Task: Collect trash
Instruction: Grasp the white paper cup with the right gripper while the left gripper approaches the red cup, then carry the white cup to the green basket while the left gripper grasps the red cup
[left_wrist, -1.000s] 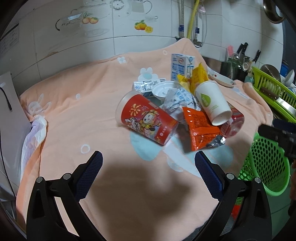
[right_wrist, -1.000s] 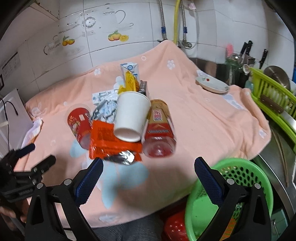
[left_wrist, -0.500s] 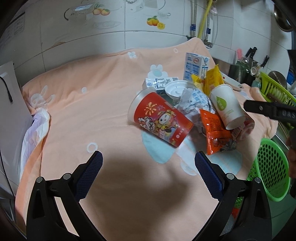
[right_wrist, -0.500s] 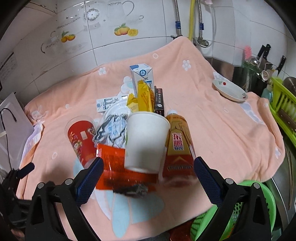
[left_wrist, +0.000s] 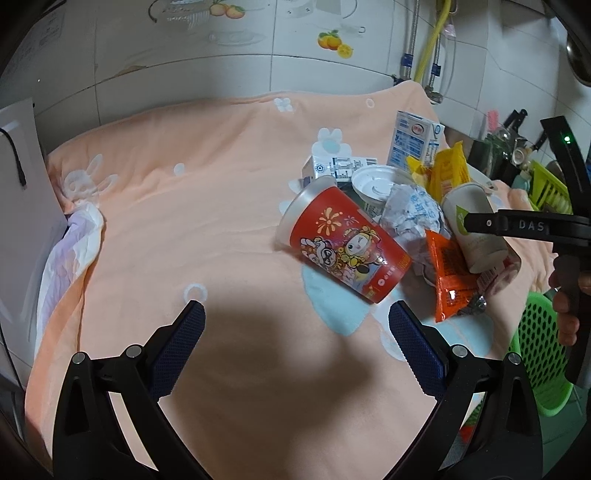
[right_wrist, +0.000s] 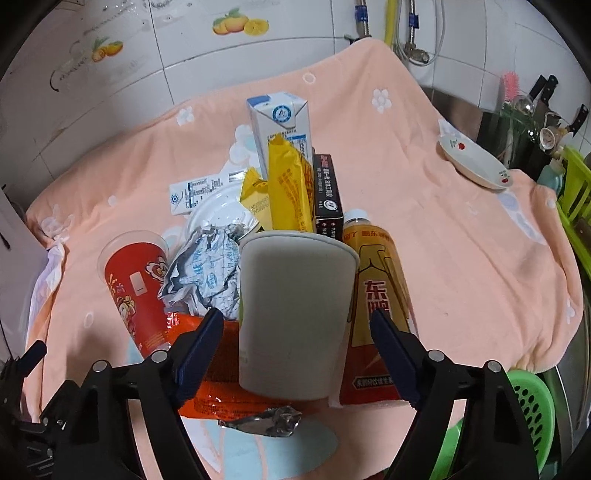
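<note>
Right wrist: peach towel (right_wrist: 443, 221) under trash, right gripper (right_wrist: 295, 350) closing, unclenched around white cup (right_wrist: 295, 314).

A peach cloth (right_wrist: 424, 206) (flower-printed) is spread over the table; a white dish (right_wrist: 474, 162) is set near its far-right edge.

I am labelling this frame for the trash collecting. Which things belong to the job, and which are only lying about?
Job:
white cup, between the open right gripper, whose jaws have just been closing
red cup
orange packet
bottle
crumpled wrapper
milk carton
yellow packets
green basket

Lying about:
dish
knives
cloth
</note>
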